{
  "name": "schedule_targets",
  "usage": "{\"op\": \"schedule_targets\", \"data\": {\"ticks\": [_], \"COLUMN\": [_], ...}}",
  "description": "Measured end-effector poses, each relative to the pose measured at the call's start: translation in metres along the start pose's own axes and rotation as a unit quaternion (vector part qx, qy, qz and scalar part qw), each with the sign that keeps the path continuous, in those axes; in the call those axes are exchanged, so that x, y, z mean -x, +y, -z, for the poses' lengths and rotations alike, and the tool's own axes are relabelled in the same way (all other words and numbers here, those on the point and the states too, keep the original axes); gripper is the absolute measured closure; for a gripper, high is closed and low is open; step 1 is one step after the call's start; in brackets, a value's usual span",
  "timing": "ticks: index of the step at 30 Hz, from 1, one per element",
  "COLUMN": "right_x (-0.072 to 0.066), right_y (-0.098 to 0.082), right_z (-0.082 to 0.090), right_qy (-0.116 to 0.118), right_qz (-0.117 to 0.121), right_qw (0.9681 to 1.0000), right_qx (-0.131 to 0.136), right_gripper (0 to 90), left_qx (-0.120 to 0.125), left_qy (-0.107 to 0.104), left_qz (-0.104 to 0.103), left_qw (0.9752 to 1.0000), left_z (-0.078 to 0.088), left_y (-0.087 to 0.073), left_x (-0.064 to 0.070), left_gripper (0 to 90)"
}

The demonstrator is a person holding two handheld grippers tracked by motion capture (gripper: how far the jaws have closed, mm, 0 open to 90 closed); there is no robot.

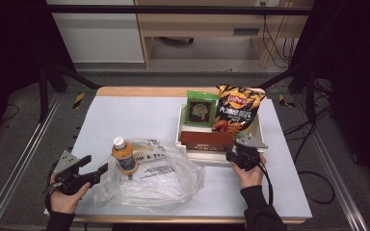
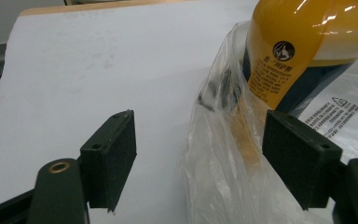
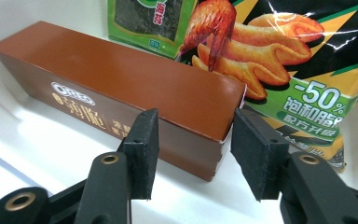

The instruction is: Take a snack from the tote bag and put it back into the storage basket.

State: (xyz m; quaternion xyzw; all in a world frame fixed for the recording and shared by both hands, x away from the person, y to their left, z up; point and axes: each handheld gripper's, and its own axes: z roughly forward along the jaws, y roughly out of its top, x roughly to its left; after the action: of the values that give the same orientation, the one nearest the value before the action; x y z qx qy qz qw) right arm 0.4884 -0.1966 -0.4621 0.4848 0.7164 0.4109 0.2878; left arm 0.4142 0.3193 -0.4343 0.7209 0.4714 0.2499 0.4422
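Clear crinkled plastic, lower middle of the high view: a plastic bag point(image 1: 149, 178) spread on the white worktop point(image 1: 125, 115), with an orange bottle point(image 1: 124, 155) upright on it. At lower left, the left gripper point(image 1: 95, 169), jaws open, bag edge lying between them and bottle just beyond. At lower right, the right gripper point(image 1: 231, 155), jaws open on either side of the near end of a brown box point(image 1: 207, 139), not yet pinching it. Box lying in a white tray point(image 1: 180, 130), right of centre; behind it, propped upright, a green packet point(image 1: 201, 109) and a chip bag point(image 1: 236, 113).

Likely trouble: film slipping free of the left jaws, or a tug toppling the bottle; glossy carton sliding out of a hold at its end flap.

Readable: "OREO" on the box; "-50%" and Chinese characters on the chip bag, Lay's logo; small print on the bottle too fine to read.
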Motion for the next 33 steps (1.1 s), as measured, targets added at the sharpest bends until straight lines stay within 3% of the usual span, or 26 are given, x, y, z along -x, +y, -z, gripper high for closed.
{"op": "schedule_targets", "data": {"ticks": [8, 12, 24, 33], "right_x": [0.0, 0.002, -0.006, -0.008], "right_y": [0.004, 0.006, 0.014, 0.019], "right_z": [0.021, 0.032, 0.055, 0.063], "right_qy": [0.011, 0.028, 0.078, 0.091], "right_qz": [-0.01, -0.021, -0.01, -0.009], "right_qw": [0.9996, 0.9987, 0.9955, 0.9942], "right_qx": [0.025, 0.038, 0.053, 0.055], "right_gripper": [44.8, 40.0, 33.0, 32.0], "left_qx": [0.022, 0.03, 0.044, 0.052], "left_qy": [-0.006, -0.011, -0.036, -0.036], "left_qz": [-0.004, -0.01, -0.027, -0.031], "left_qw": [0.9997, 0.9994, 0.998, 0.9975], "left_z": [0.009, 0.011, 0.009, 0.003], "left_y": [0.008, 0.013, 0.029, 0.046], "left_x": [0.005, 0.011, 0.034, 0.047], "left_gripper": [25.3, 25.2, 24.7, 23.3]}}
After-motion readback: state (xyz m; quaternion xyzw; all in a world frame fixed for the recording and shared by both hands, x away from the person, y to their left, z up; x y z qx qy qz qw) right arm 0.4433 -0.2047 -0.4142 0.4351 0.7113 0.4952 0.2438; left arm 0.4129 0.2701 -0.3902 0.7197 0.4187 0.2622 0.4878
